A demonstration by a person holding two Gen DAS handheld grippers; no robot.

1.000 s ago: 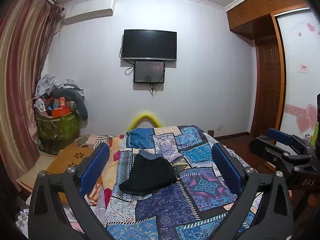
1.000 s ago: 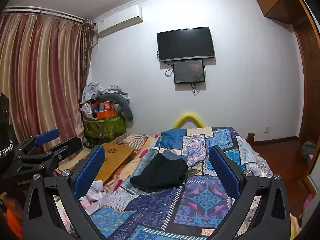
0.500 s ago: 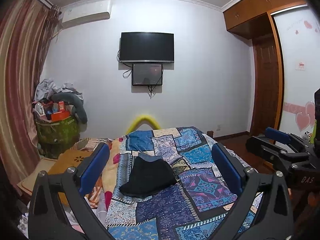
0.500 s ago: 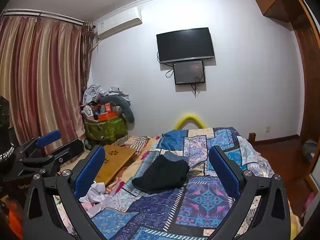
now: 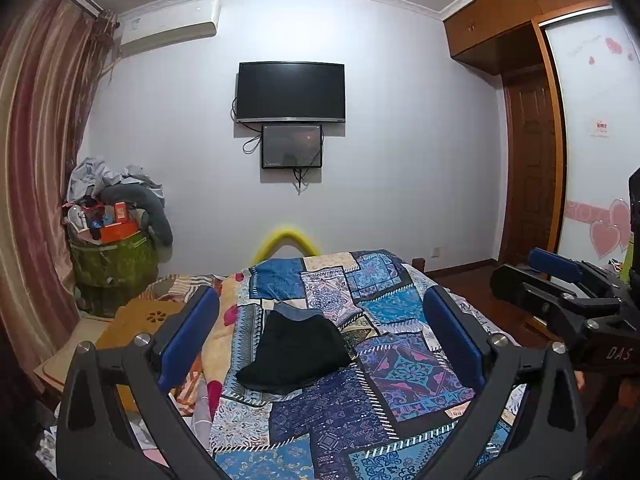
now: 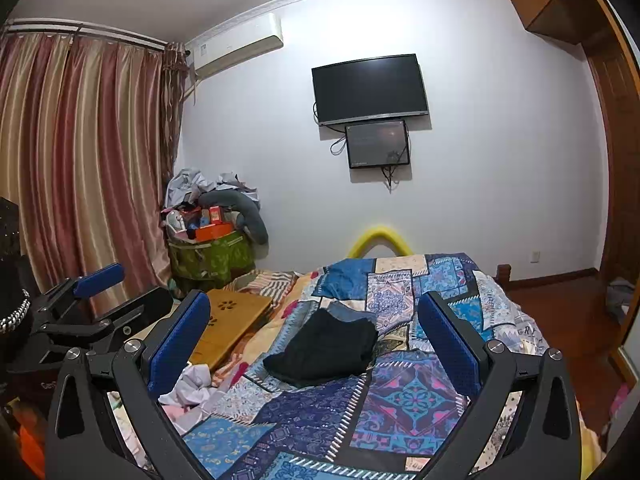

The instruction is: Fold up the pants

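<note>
Black pants (image 5: 295, 350) lie folded into a compact bundle on the blue patchwork bedspread (image 5: 400, 376), with a blue-grey garment edge showing at their far side. They also show in the right wrist view (image 6: 324, 350). My left gripper (image 5: 320, 336) is open and empty, held well back from and above the pants. My right gripper (image 6: 314, 340) is open and empty too, equally far back. The right gripper appears at the right edge of the left wrist view (image 5: 560, 292), and the left gripper at the left edge of the right wrist view (image 6: 92, 304).
A wooden lap tray (image 6: 236, 320) lies left of the pants. Crumpled light clothes (image 6: 188, 394) sit at the bed's near left. A green basket piled with items (image 5: 112, 256) stands by the curtain. A TV (image 5: 291, 92) hangs on the far wall; wardrobe at right.
Both cameras have tilted slightly upward and drawn back a little; the pants sit a bit lower in view. The pants have not moved and both grippers stay open.
</note>
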